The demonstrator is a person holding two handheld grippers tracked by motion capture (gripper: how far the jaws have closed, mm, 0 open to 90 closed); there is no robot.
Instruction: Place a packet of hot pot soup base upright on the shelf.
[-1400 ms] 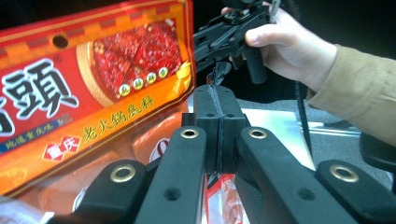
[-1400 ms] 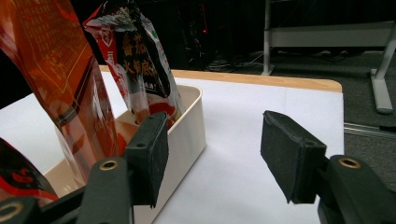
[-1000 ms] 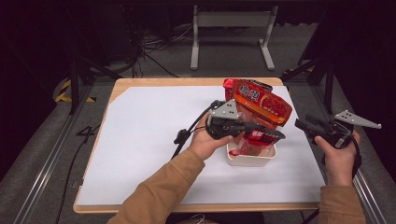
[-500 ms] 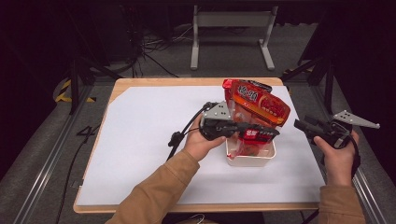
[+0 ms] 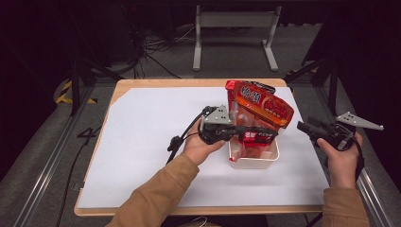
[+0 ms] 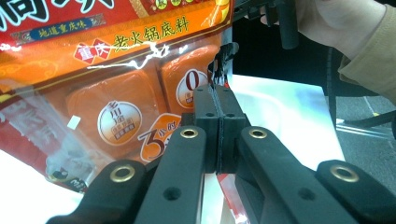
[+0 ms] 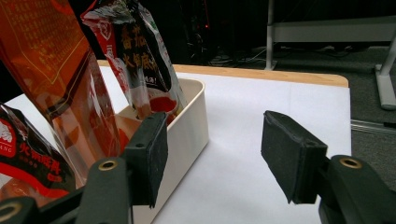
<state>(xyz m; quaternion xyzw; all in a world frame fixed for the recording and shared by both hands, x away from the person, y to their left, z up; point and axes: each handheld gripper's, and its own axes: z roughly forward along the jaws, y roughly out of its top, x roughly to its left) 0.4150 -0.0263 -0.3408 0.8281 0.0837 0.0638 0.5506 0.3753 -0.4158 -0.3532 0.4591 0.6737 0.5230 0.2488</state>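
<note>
The left gripper [image 6: 217,140] has its two black pads pressed flat together, clenched on the edge of the orange sauce packet [image 6: 116,93], whose clear film and printed front spread up and to the left in the left gripper view. In the high view the left gripper [image 5: 265,134] reaches rightward across the front of the packets, its grey plate on top and its cable trailing toward the near left over the white sheet.

The right gripper [image 7: 212,156] is released, its pads standing well apart with bare white sheet between them. Its left pad sits just beside the outer wall of the white bin [image 7: 189,126]; I cannot tell whether it touches. In the high view the right gripper [image 5: 307,128] hovers off the right side of the bin, apart from it, held by the person's right hand [image 5: 343,153] near the table's right edge.

The orange sauce packet [image 5: 262,106] stands tilted in the white bin [image 5: 253,161], leaning toward the far right, with a red packet [image 5: 253,139] in front of it and another dark-topped packet [image 7: 140,56] upright behind. The bin rests on the white sheet [image 5: 142,137] covering the wooden table [image 5: 165,82], right of centre.
</note>
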